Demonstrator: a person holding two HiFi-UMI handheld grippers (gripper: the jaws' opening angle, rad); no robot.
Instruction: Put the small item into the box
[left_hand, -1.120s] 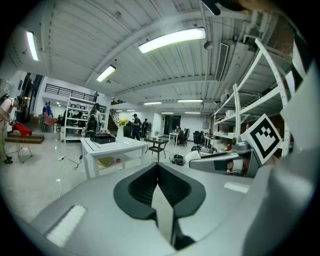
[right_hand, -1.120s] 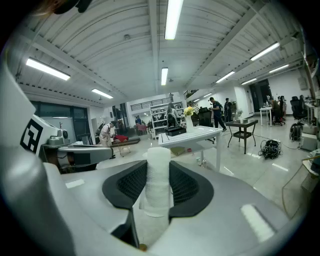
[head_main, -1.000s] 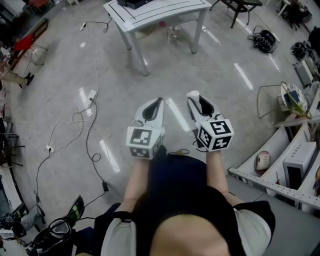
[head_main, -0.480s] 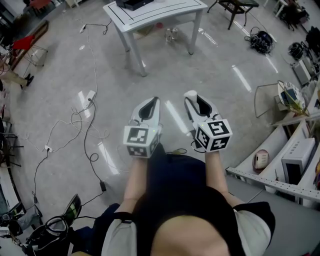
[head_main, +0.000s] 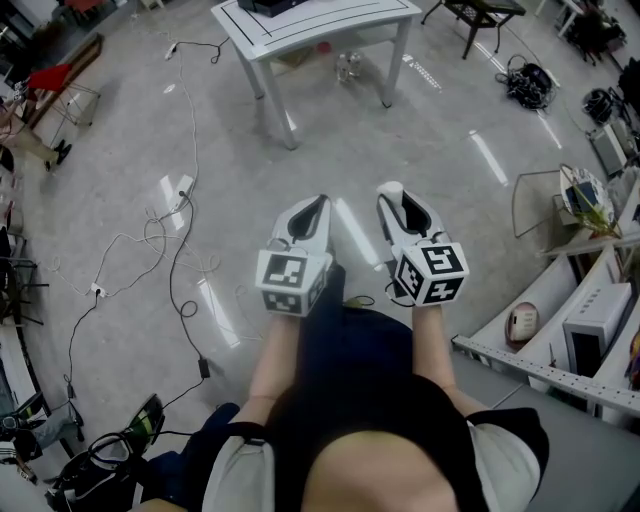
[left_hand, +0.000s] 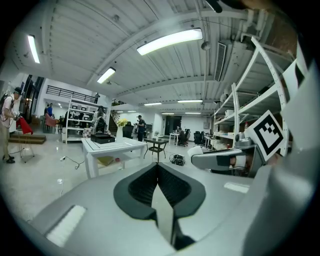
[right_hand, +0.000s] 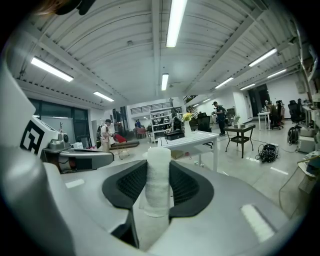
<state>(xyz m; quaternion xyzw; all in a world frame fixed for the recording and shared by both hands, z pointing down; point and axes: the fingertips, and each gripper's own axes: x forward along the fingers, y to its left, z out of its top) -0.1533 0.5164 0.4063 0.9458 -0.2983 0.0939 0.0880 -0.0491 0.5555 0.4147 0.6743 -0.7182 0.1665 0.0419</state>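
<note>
The small item, a white rolled cloth (right_hand: 158, 175), stands upright between the pads of my right gripper (right_hand: 159, 172), which is shut on it. From the head view its top (head_main: 391, 188) pokes out of the right gripper (head_main: 394, 197). My left gripper (head_main: 319, 201) is held level beside it, shut with nothing in its jaws (left_hand: 157, 166). Both hang over the floor in front of the person. A black box (head_main: 270, 6) lies on the white table (head_main: 320, 28) well ahead; the left gripper view also shows the box (left_hand: 103, 139) and the right gripper view shows it too (right_hand: 175, 135).
Cables and a power strip (head_main: 178, 192) trail over the floor at the left. Metal shelving with goods (head_main: 565, 335) lines the right side. A dark side table (head_main: 480, 12) and a cable heap (head_main: 528, 80) sit beyond the white table. A person (left_hand: 9, 125) stands far left.
Little differs. The head view has shifted slightly over the floor, and both grippers stay side by side with the roll still held in the right one.
</note>
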